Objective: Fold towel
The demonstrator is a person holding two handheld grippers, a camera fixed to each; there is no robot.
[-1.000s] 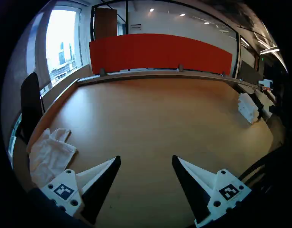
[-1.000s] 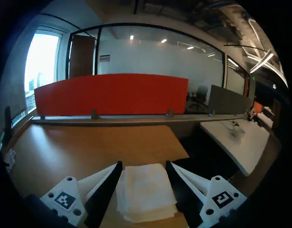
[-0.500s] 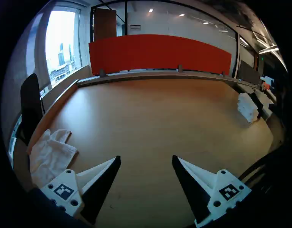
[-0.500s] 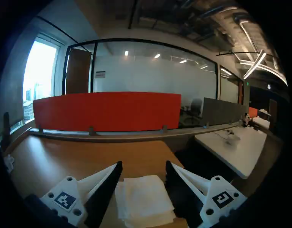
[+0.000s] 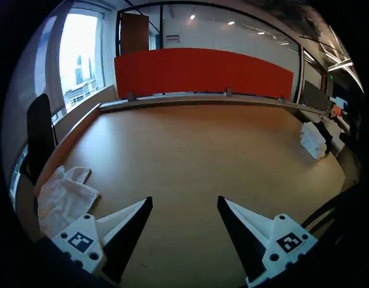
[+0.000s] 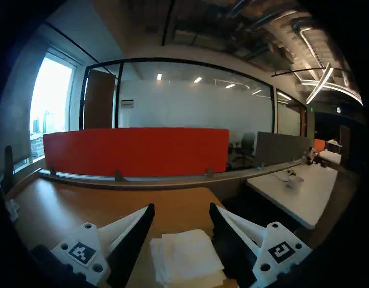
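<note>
In the left gripper view, a crumpled white towel (image 5: 64, 197) lies at the left edge of the wooden table (image 5: 194, 153), just beyond my left gripper's left finger. My left gripper (image 5: 184, 205) hangs open over bare wood with nothing between its fingers. A stack of folded white towels (image 5: 313, 139) sits at the table's far right edge. In the right gripper view, that folded stack (image 6: 186, 254) lies low between the open fingers of my right gripper (image 6: 181, 211), which is raised above it and does not touch it.
A red divider panel (image 5: 203, 72) runs along the table's far edge. A dark chair back (image 5: 40, 129) stands left of the table by the window. A white desk (image 6: 294, 192) stands to the right across a gap. The crumpled towel (image 6: 11, 209) shows small at the far left.
My right gripper has tilted upward and lifted, so the folded stack has sunk lower between its fingers. The left gripper has barely moved.
</note>
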